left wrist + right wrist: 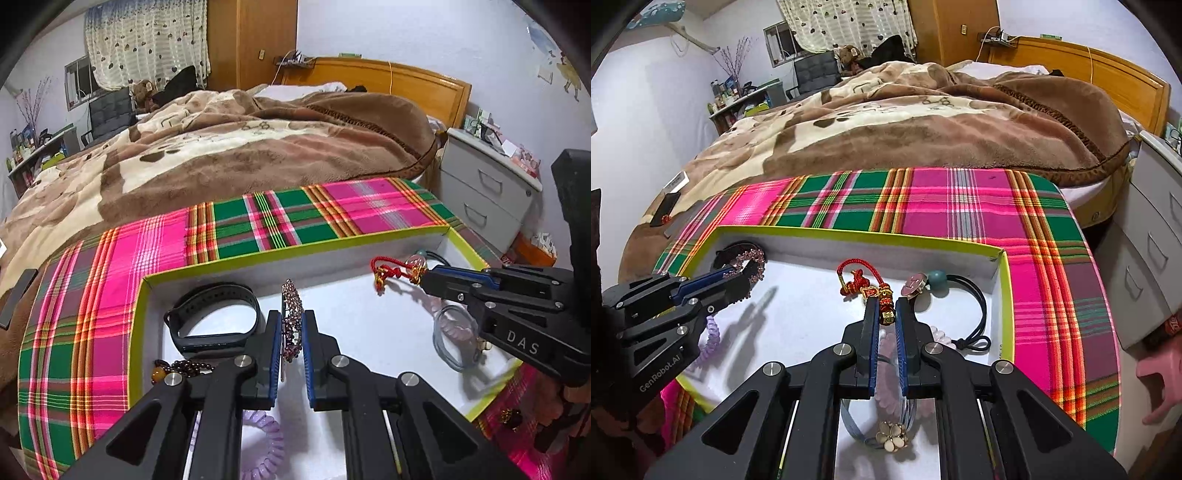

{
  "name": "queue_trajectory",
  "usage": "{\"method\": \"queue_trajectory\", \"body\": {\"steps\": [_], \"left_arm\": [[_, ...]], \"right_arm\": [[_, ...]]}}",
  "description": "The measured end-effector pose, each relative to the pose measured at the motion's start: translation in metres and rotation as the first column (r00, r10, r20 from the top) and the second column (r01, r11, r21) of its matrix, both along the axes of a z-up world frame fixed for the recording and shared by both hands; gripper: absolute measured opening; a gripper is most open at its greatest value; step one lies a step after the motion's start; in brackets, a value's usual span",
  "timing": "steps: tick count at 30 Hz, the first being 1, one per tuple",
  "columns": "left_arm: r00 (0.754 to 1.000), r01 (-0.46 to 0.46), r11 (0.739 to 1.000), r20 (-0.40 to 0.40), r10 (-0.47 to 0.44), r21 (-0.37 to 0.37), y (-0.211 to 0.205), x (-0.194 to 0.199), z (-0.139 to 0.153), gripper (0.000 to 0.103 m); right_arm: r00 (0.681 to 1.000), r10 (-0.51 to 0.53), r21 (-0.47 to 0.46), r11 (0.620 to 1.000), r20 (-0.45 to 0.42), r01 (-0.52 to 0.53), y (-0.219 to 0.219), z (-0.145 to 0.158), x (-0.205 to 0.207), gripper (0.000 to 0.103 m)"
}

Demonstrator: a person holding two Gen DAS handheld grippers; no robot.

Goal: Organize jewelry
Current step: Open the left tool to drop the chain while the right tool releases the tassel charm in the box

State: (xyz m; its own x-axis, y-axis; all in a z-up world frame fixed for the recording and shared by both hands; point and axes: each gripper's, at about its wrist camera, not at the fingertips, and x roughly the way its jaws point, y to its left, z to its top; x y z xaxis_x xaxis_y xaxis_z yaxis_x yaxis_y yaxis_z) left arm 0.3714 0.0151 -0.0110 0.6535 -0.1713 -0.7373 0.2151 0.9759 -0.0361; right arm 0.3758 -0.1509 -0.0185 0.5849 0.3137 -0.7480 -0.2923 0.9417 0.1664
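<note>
Plaid cloth carried the white tray, already holding most pieces: black watch band, hair ties, beads. My left gripper had its jaws narrowed onto the purple crystal bracelet; my right gripper pinched the red knotted charm over the tray. I judged sorting roughly midway, both pieces unplaced.

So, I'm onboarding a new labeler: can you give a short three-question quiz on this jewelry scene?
1. True or false: the left hand-held gripper grips a purple beaded bracelet.
2. What does the right hand-held gripper hold? A) red knotted charm B) black smart band C) flower hair tie
3. Fill in: the jewelry lies in a white box with a ____ rim.

Key: 1 true; 2 A; 3 yellow-green.
</note>
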Motion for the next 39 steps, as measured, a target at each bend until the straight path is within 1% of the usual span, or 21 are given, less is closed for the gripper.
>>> {"method": "queue_trajectory", "body": {"steps": [4, 6, 8, 11, 17, 19, 21, 29, 35, 39], "left_arm": [[1.0, -0.001, 1.0, -0.018, 0.001, 0.003, -0.001, 0.003, -0.004, 0.011], [1.0, -0.004, 1.0, -0.025, 0.004, 0.005, 0.0, 0.003, -0.005, 0.011], [1.0, -0.008, 1.0, -0.017, 0.009, 0.009, 0.0, 0.002, -0.004, 0.012], [1.0, -0.005, 1.0, -0.011, 0.005, -0.014, 0.002, 0.0, 0.0, 0.012], [1.0, -0.006, 1.0, 0.022, 0.007, -0.022, 0.003, -0.012, 0.011, 0.013], [0.999, -0.008, 1.0, 0.038, 0.009, -0.023, 0.004, -0.02, 0.017, 0.013], [0.999, -0.011, 1.0, 0.051, 0.012, -0.026, 0.004, -0.029, 0.022, 0.013], [0.996, -0.029, 0.998, 0.085, 0.034, -0.054, 0.012, -0.073, 0.042, 0.013], [0.992, -0.039, 0.997, 0.118, 0.046, -0.062, 0.016, -0.122, 0.054, 0.013], [0.989, -0.049, 0.996, 0.139, 0.059, -0.072, 0.017, -0.156, 0.058, 0.013]], "right_arm": [[1.0, -0.001, -0.006, 1.0, -0.008, 0.001, 0.001, -0.001, 0.0, 0.009], [1.0, -0.007, -0.008, 1.0, -0.007, 0.007, -0.001, -0.001, 0.002, 0.016], [1.0, -0.009, -0.002, 1.0, -0.007, 0.009, -0.002, -0.001, 0.001, 0.018], [1.0, -0.011, -0.003, 1.0, -0.003, 0.011, -0.003, 0.001, -0.001, 0.019], [1.0, 0.001, -0.004, 1.0, 0.022, -0.001, -0.003, 0.011, -0.013, 0.02], [0.999, 0.005, -0.001, 1.0, 0.034, -0.005, -0.003, 0.016, -0.02, 0.02], [0.999, 0.007, 0.002, 1.0, 0.049, -0.007, -0.004, 0.021, -0.029, 0.025], [0.993, 0.032, 0.014, 0.999, 0.116, -0.033, -0.007, 0.046, -0.079, 0.026], [0.988, 0.04, 0.032, 0.998, 0.147, -0.045, -0.015, 0.055, -0.126, 0.026], [0.987, 0.041, 0.047, 0.998, 0.158, -0.049, -0.021, 0.056, -0.155, 0.026]]}}
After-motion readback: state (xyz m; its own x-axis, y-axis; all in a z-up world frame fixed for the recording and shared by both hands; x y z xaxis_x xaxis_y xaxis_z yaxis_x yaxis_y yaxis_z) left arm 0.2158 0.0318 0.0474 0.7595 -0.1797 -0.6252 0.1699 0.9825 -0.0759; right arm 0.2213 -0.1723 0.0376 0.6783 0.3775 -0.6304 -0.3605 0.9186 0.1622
